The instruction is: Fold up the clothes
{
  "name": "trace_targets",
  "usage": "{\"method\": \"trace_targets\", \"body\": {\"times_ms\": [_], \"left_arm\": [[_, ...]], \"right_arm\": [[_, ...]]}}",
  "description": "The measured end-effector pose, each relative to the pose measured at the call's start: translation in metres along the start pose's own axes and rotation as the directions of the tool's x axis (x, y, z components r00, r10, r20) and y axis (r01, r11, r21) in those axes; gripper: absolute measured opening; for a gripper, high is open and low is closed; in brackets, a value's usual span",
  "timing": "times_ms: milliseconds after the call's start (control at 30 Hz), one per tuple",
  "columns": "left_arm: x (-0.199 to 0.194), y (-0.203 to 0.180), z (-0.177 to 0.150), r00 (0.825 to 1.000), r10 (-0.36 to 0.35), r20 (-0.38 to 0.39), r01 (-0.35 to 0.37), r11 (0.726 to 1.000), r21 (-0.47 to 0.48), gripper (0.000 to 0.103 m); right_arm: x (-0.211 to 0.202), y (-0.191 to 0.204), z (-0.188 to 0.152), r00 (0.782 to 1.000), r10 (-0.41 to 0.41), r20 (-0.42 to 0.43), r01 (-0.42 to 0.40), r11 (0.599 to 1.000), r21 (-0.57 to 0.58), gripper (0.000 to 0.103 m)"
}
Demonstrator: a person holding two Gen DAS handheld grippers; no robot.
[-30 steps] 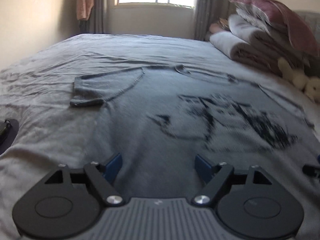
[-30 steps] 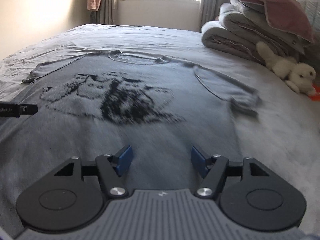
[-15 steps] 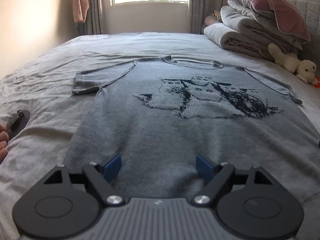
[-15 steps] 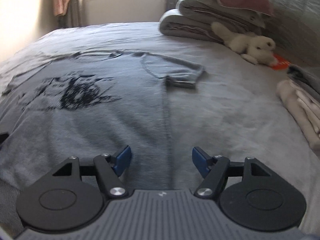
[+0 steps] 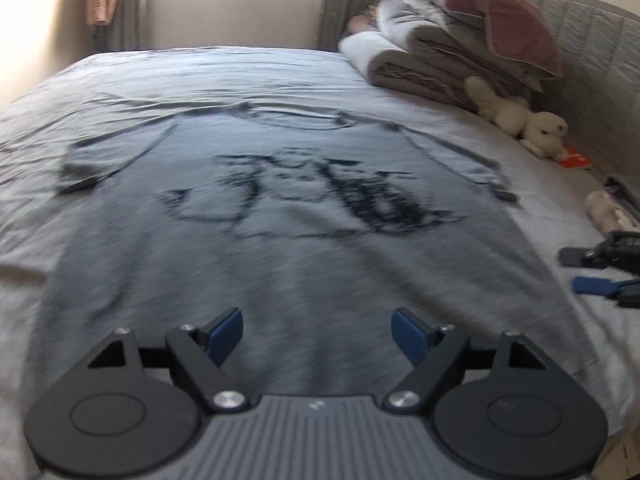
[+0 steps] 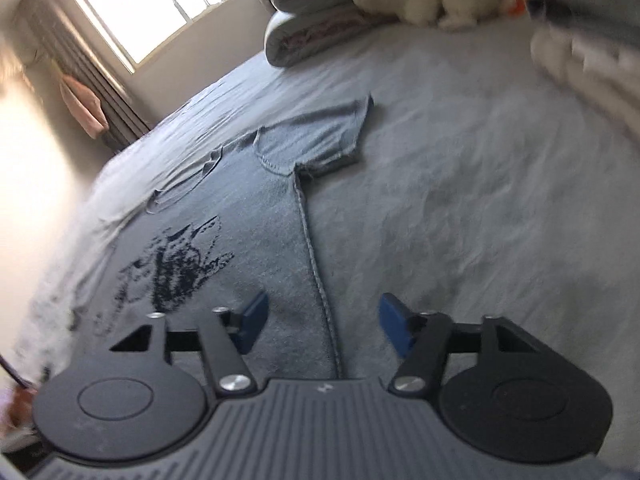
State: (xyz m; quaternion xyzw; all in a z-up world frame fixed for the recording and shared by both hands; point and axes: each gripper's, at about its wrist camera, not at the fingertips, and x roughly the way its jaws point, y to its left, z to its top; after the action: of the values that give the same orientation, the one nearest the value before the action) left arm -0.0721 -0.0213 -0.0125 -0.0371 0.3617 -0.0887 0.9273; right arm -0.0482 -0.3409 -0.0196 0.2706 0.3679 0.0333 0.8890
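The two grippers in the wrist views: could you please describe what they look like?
Both look alike. The left tool and right tool each have two blue fingertips on black angled links with silver pivot screws. The links sit on round black discs either side of a ribbed grey body with a small pale mark at its front edge. No cables or sleeves are visible.

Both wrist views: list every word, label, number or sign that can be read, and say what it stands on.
None can be read.
Dark printed graphic on the grey short-sleeved T-shirt: a blurred picture, no letters made out.
Small pale mark on the right tool's ribbed grey body: too small to read.
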Motion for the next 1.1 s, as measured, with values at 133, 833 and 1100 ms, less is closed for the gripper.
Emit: {"method": "trace_targets", "body": {"times_ms": [133, 833, 1100], "left_arm": [[0.016, -0.035, 0.021, 0.998, -0.061, -0.018, 0.062, 0.998, 0.033, 0.079], [0.167, -0.199, 0.117, 0.992, -0.104, -0.069, 0.124, 0.894, 0.431, 0.068], [0.198, -0.211, 0.124, 0.991, -0.125, -0.050, 0.134, 0.882, 0.452, 0.059]], "right_arm": [[0.008, -0.015, 0.006, 0.996, 0.079, -0.044, -0.075, 0.994, 0.080, 0.046], [0.031, -0.040, 0.026, 0.963, 0.244, -0.117, -0.217, 0.954, 0.207, 0.028], [0.057, -0.043, 0.045, 0.955, 0.281, -0.092, -0.248, 0.930, 0.272, 0.025]]}}
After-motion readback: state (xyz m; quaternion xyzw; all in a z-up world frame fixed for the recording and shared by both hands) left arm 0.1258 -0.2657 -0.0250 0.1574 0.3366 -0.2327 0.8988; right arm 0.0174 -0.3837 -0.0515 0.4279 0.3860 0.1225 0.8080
